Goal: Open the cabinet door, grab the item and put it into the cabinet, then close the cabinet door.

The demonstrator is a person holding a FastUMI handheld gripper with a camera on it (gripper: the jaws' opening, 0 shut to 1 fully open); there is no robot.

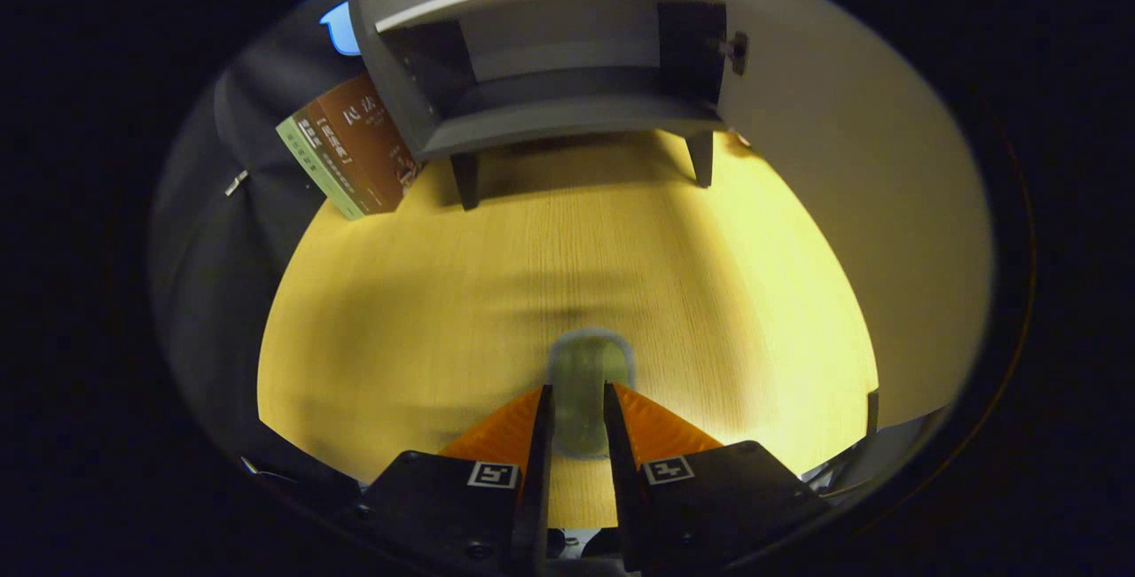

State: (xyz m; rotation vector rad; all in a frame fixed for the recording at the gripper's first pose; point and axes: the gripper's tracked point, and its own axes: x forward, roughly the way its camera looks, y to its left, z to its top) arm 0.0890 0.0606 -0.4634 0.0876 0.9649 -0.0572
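Claw (pixel 578 400) clamping blurred roll (pixel 587 373) | books (pixel 350 152) beside open cabinet (pixel 550 54)

Your gripper (pixel 578 400) has both fingers squeezed on a small roundish greenish item (pixel 588 373), pretty blurry. Past it, across the wooden table (pixel 443 311), the grey cabinet (pixel 550 72) sits with its door (pixel 851 160) swung open. A book (pixel 355 152) leans beside it.

Blurred greenish item (pixel 585 391) clamped between claw (pixel 578 404) fingers, grey cabinet (pixel 550 63) open beyond
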